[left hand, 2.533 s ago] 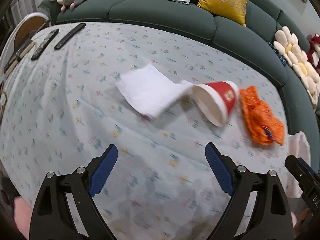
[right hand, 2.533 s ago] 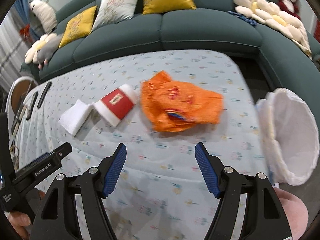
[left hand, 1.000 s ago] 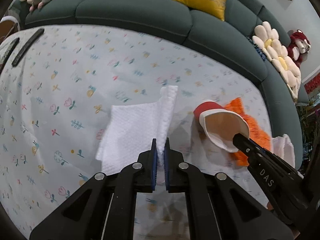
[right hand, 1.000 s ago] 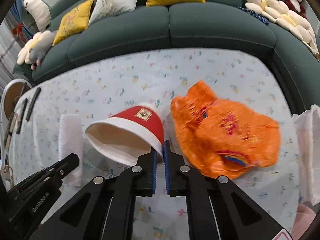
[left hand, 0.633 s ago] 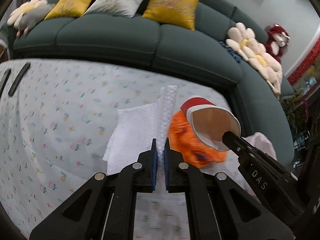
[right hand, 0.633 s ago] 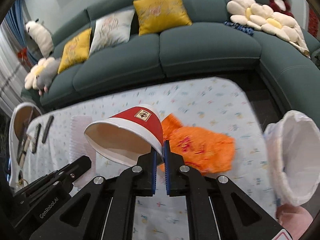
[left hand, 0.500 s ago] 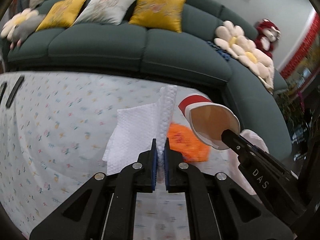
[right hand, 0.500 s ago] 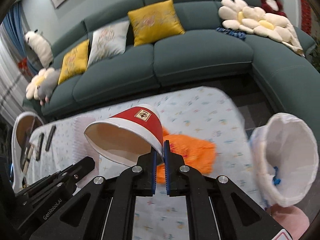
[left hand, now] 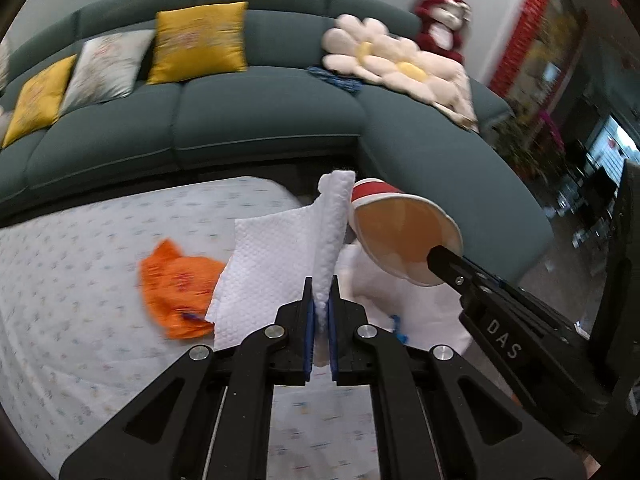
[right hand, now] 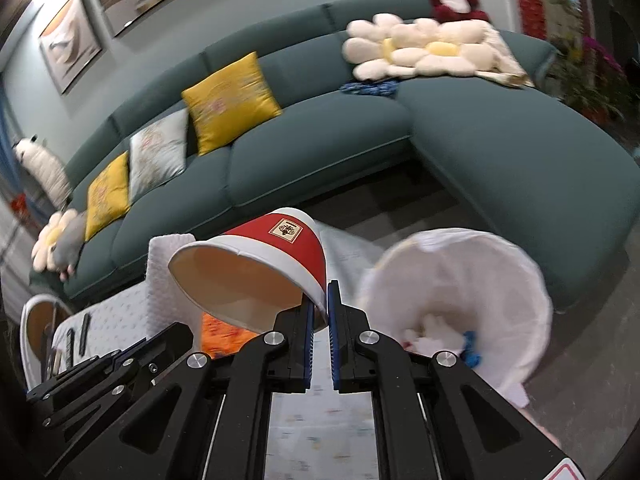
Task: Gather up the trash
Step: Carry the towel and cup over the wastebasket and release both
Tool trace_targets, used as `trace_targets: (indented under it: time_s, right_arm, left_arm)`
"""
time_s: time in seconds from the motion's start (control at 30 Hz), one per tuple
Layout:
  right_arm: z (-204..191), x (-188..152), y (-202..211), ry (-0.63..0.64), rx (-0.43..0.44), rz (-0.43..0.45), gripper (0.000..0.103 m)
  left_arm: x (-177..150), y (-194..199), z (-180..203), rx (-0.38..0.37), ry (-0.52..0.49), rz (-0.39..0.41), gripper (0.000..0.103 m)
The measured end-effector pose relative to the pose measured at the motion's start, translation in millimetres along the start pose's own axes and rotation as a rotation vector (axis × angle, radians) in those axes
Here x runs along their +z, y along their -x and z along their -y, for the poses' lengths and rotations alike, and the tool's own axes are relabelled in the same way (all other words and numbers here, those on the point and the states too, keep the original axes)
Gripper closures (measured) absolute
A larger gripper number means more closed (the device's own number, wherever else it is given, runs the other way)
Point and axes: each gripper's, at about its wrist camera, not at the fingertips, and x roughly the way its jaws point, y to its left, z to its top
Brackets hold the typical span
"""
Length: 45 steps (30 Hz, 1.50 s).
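Both hands loaded, both off the table. Left gripper (left hand: 319, 312) clamped on a fold of the white paper towel (left hand: 288, 256), the sheet standing up from the pads and fanning out to the left. Right gripper (right hand: 319, 312) pinched shut on the rim of the red paper cup (right hand: 272, 252) — one pad inside the wall, one outside, cup lying on its side with the open mouth turned back toward the camera and leftward, base pointing away toward the green sofa (right hand: 320, 148). White-lined trash bin (right hand: 460, 292) low and to the right of the right fingertips, mouth open and tilted toward the gripper, some scraps and a blue bit already at its bottom. Key relation: bin just beside the cup on the right, nearer the right hand than the left; in the left wrist view the bin liner (left hand: 384, 280) shows only partly, beyond the towel and under the cup. Judged next step — cup carried a little right and down over the bin mouth before release; long axis of the cup roughly level, so likely to tumble in sideways. Towel to follow from the left, across the cup's path; risk of the two grippers crowding. Orange wrapper (left hand: 176, 284) on the floral tablecloth (left hand: 80, 272), not yet collected.
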Motion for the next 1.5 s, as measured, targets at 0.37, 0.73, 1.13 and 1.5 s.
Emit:
trace_targets:
  time_s: [0.37,0.73,1.13,1.5]
  right_arm:
    - [109,-1,16,-0.159,-0.09,0.026,0.097]
    - [157,-5,10,-0.23,-0.13,0.017,0.097]
    - [151,-6,-1,-0.223,-0.112,-0.004,0.097]
    - [129,3,-14,-0.199,-0.092,-0.009,0.074]
  left_arm:
    - [9,-38,102,-0.123,-0.125,-0.044,0.097]
    - [8,-67,116,-0.12,-0.075,-0.074,0.061]
    - [-5,-69,94,-0.027,-0.059,-0.098,0.055]
    - [-9,-58,66,0.058,-0.037,-0.075,0.039]
